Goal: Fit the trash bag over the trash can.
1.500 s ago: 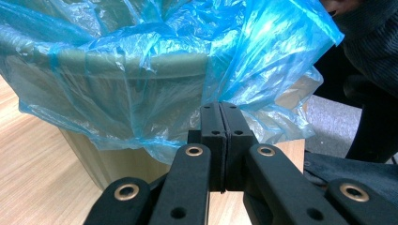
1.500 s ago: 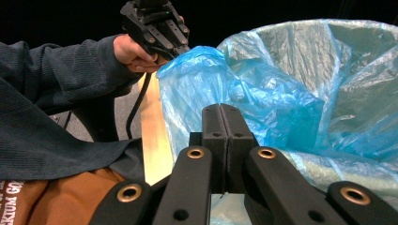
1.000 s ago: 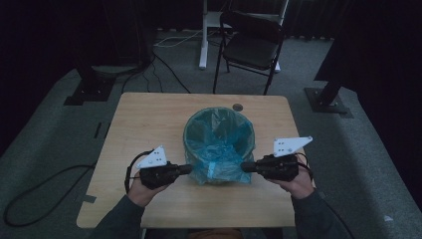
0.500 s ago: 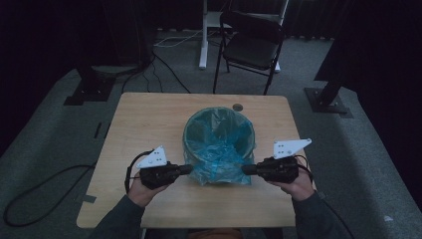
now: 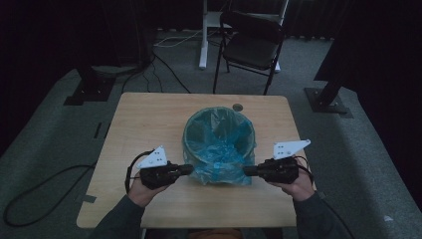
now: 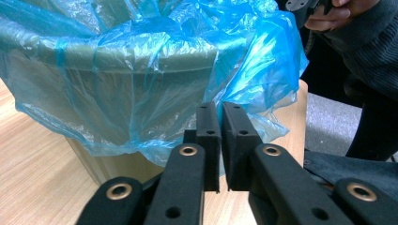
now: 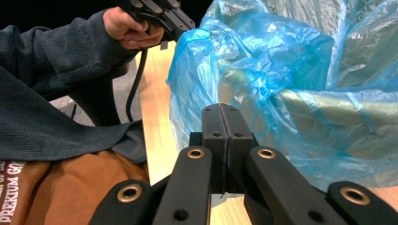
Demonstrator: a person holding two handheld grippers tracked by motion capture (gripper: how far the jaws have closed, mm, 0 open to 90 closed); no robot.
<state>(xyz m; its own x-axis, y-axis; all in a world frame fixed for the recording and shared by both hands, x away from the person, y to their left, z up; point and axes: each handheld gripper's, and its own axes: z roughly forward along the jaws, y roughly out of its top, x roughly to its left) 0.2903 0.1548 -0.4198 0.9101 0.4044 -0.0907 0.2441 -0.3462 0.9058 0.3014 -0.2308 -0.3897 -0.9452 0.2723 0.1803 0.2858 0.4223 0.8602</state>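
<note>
My left gripper (image 6: 220, 110) has just been opening: a narrow slit shows between its pads, nothing pinched there, tips just beside the blue bag's (image 6: 141, 70) hanging skirt. My right gripper (image 7: 220, 112) is fully closed, pads pressed flat together; whether a fold of plastic is caught there I cannot tell. Both point inward at the bag-lined bin (image 5: 219, 144), which stands between them mid-counter (image 5: 144, 119). A folding chair (image 5: 251, 45) stands beyond.
</note>
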